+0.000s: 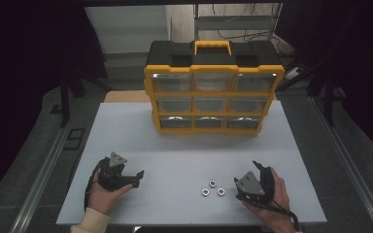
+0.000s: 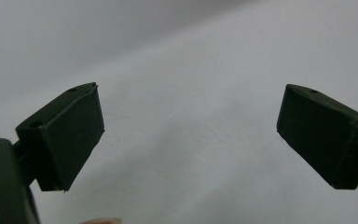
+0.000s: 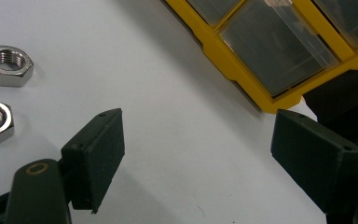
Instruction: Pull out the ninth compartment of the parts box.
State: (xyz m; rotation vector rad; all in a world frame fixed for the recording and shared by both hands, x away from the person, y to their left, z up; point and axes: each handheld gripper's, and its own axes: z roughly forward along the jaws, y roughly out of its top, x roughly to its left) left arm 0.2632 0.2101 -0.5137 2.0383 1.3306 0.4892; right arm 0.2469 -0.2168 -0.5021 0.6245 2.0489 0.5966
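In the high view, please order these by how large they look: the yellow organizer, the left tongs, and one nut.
Largest to smallest:
1. Organizer, by far.
2. Left tongs, much smaller.
3. Any nut; the three nuts look alike in size.

Dark room, grey floor [image 1: 39,145]

The organiser case [image 1: 213,92] was yellow with a black top and clear drawers; three hex nuts [image 1: 212,188] shone silver on the white worktop [image 1: 175,145]; both grippers' jaws were black.
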